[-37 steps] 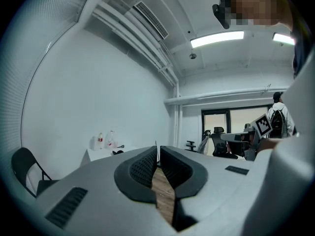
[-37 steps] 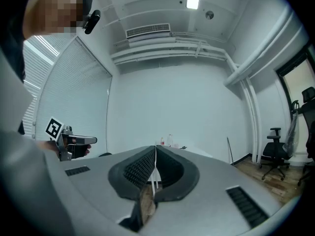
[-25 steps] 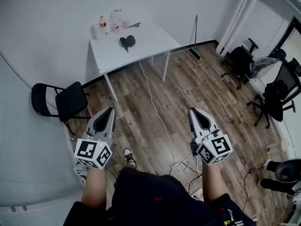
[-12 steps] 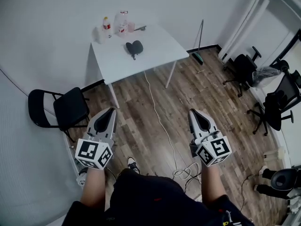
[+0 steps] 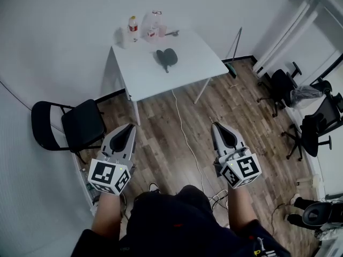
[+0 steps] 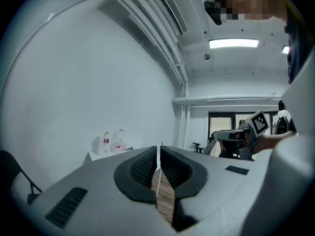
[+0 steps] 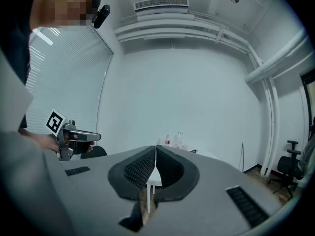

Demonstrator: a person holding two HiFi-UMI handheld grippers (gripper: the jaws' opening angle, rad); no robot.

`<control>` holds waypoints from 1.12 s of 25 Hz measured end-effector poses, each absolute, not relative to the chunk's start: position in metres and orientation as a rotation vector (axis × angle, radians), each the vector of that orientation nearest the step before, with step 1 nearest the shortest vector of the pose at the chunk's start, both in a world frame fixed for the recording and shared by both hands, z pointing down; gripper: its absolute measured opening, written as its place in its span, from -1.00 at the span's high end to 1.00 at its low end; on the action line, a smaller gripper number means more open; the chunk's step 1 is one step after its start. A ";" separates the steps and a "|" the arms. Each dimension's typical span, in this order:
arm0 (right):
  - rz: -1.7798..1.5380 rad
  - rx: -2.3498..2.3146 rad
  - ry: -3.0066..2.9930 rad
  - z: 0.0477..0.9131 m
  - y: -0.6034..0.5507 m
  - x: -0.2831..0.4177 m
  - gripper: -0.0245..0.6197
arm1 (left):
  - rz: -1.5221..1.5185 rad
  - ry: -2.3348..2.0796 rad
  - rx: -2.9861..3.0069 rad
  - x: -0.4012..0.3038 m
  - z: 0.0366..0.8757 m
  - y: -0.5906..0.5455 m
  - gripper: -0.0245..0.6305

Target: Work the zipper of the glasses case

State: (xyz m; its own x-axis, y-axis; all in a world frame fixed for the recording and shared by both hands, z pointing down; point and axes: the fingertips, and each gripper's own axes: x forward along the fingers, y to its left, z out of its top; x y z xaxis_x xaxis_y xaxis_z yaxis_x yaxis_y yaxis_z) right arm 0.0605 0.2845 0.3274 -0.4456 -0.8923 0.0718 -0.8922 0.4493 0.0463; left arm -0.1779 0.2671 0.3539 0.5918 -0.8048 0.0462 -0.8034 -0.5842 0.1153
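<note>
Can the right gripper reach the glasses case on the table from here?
Probably not yet. The glasses case lies on the white table well ahead, and the right gripper, shut and empty, is over the wood floor short of it. Nothing looks in the way; stepping closer should do it.

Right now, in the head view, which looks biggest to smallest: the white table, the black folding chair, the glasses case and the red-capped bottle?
1. white table
2. black folding chair
3. glasses case and red-capped bottle: both look tiny and about alike from up here, so I won't rank them.
</note>
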 end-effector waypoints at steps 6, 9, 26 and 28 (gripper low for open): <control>0.002 1.583 -2.600 0.332 0.250 0.046 0.86 | -0.022 -1.356 2.686 -0.189 0.358 0.237 0.81; 0.013 1.570 -2.615 0.336 0.230 0.046 0.86 | -0.018 -1.355 2.687 -0.188 0.359 0.221 0.81; 0.085 1.495 -2.709 0.353 0.062 0.127 0.86 | 0.023 -1.423 2.636 -0.109 0.359 0.073 0.81; 0.095 1.480 -2.720 0.355 0.039 0.144 0.86 | 0.014 -1.435 2.621 -0.091 0.357 0.052 0.81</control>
State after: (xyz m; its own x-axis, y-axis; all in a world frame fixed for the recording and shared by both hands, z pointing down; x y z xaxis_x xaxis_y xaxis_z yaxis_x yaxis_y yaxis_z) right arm 0.1442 0.0386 0.3548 -0.5428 -0.8372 0.0674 -0.8398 0.5418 -0.0334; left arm -0.0915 0.0521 0.3569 0.5414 -0.8368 0.0819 -0.8382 -0.5296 0.1299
